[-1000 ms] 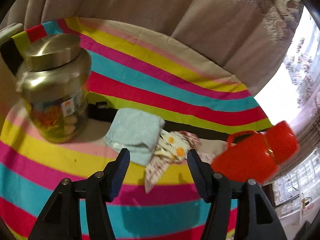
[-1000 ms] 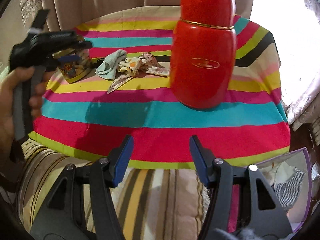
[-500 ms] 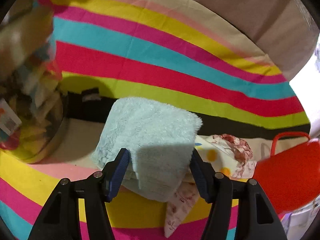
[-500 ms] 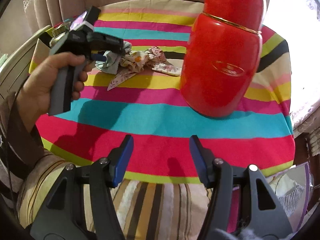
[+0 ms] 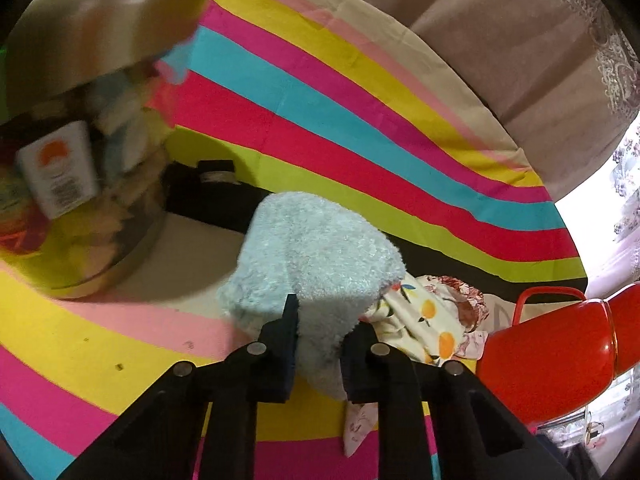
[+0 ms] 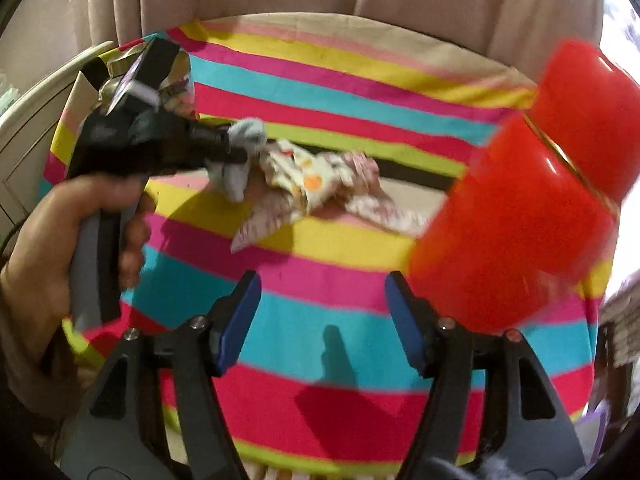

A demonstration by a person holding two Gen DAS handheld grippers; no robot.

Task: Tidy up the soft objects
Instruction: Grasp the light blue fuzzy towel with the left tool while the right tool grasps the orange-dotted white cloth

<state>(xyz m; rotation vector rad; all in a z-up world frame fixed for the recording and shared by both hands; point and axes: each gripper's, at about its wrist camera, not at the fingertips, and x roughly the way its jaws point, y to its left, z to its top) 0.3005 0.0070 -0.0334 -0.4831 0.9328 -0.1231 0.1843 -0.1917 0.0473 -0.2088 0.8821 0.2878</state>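
Towel (image 5: 316, 256), pale blue and fluffy, lies bunched near the middle of the striped tablecloth (image 5: 360, 136), touching a flowered cloth (image 5: 424, 320) on one side, with the big gold-lidded jar (image 5: 80, 128) beside it on the other and the red flask (image 5: 556, 356) farther off beyond the flowered cloth. The left gripper (image 5: 318, 344) has just been closing, and its fingers (image 5: 286, 340) now pinch a fold at the towel's near edge.

To my eye the step is lifting the towel clear. I'd raise it straight up and slowly, so the flowered cloth does not drag along with it, and keep it away from the jar.

From the other side, the hand (image 6: 64, 236) grips the handle with the tool angled down toward the table. The right gripper (image 6: 322, 316) hangs over the near stripes, tilted down, jaws apart after opening a little wider, nothing between them, the flask close on its right.
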